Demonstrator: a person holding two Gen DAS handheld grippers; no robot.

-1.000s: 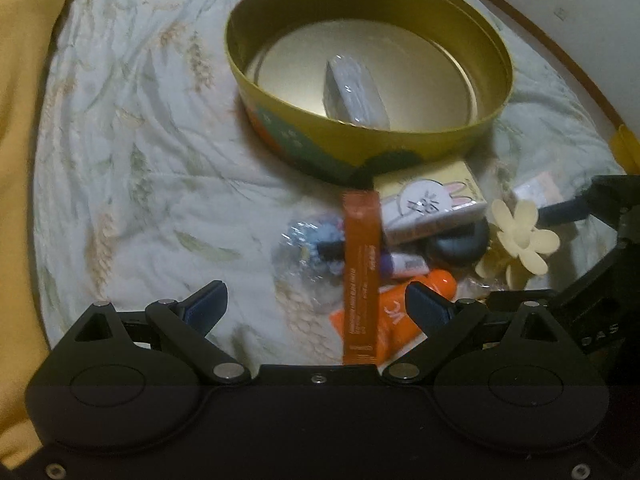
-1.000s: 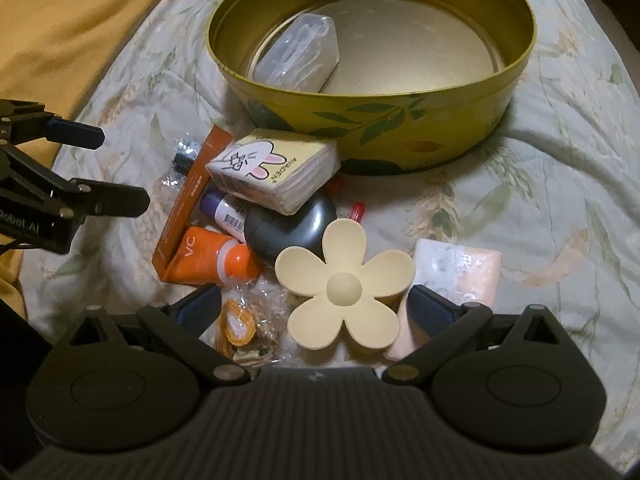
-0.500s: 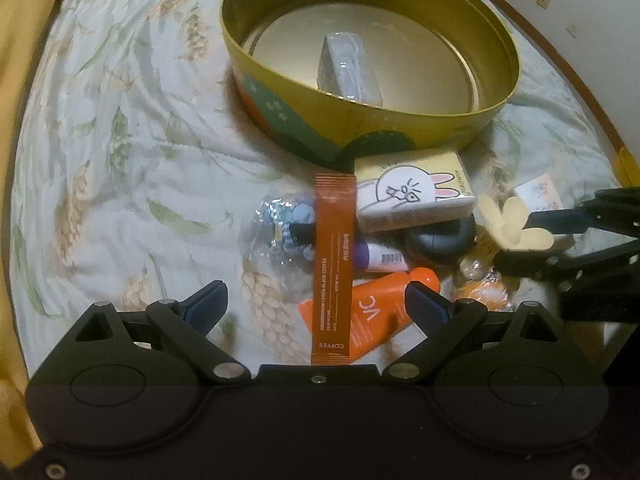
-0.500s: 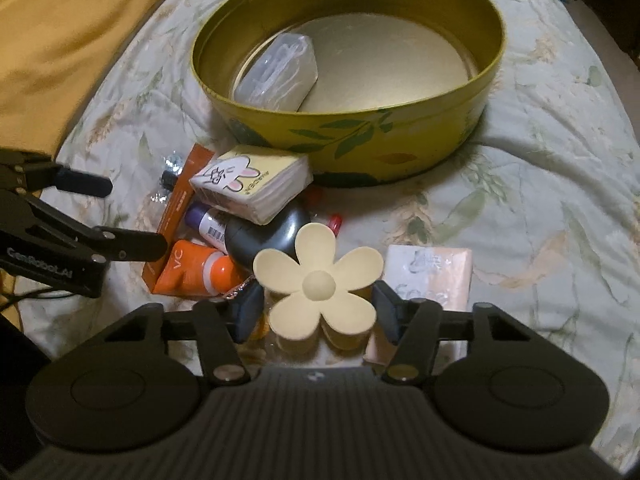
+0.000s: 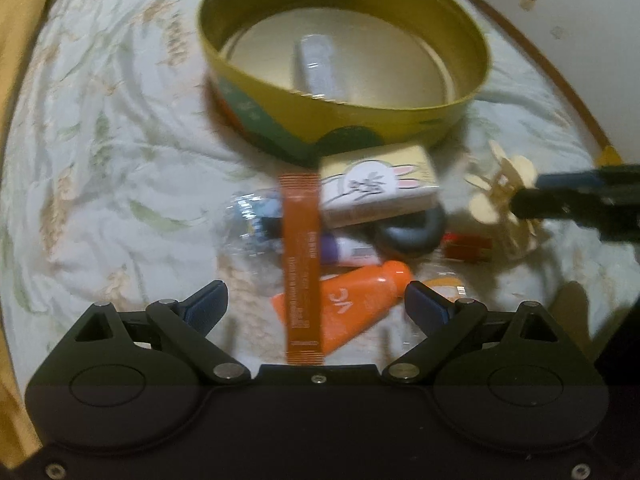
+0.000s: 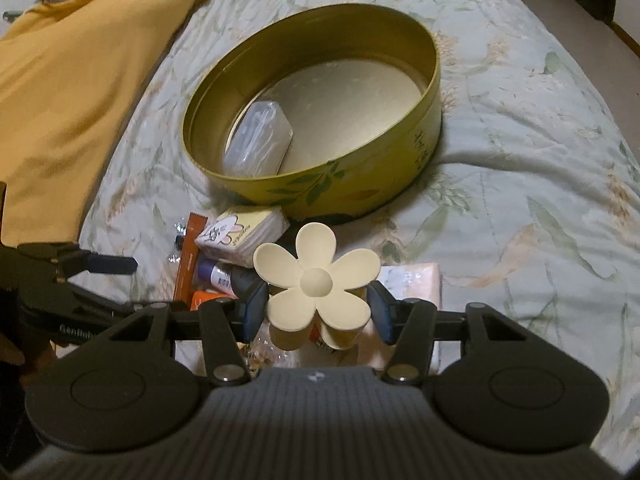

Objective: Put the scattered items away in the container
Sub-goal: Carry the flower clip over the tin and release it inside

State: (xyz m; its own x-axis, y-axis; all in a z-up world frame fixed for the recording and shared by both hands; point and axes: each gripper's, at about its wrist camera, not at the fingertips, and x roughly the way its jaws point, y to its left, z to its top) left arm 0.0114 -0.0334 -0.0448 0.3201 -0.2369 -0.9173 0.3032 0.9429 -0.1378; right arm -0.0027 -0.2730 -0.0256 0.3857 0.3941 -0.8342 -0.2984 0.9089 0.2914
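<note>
Lifted clear of the pile since a second ago, the cream flower hair clip (image 6: 316, 280) now sits between the right gripper (image 6: 316, 304) fingers, which were wide apart then and have closed onto its sides.

Going left to right across the right wrist view: a mustard-yellow blanket (image 6: 80, 80) covers the far left of the bed (image 6: 540, 140). Low at the left edge is the left gripper (image 5: 316, 304), its fingers spread wide and holding nothing, hovering over the pile. Next comes the pile itself: an orange coffee sachet (image 5: 302, 264), a clear crinkly packet (image 5: 250, 220), a small purple-capped tube (image 6: 218, 274), an orange tube (image 5: 352, 304) and a bunny-print tissue pack (image 6: 240, 232) resting on a dark round compact (image 5: 412, 232). Behind the pile, in the middle, stands the round yellow tin (image 6: 360, 192), the container, with one clear plastic case (image 6: 258, 142) lying inside against its left wall. The clip hangs just in front of the tin, above the bedding. To its right a pale pink packet (image 6: 416, 276) lies flat on the floral quilt.

The clip looks like light, rigid plastic with smooth petals, so it could slip or twist if squeezed on the petal edges. The firmer hold is likely across the hinged body beneath the flower, where the fingers appear to press now.
</note>
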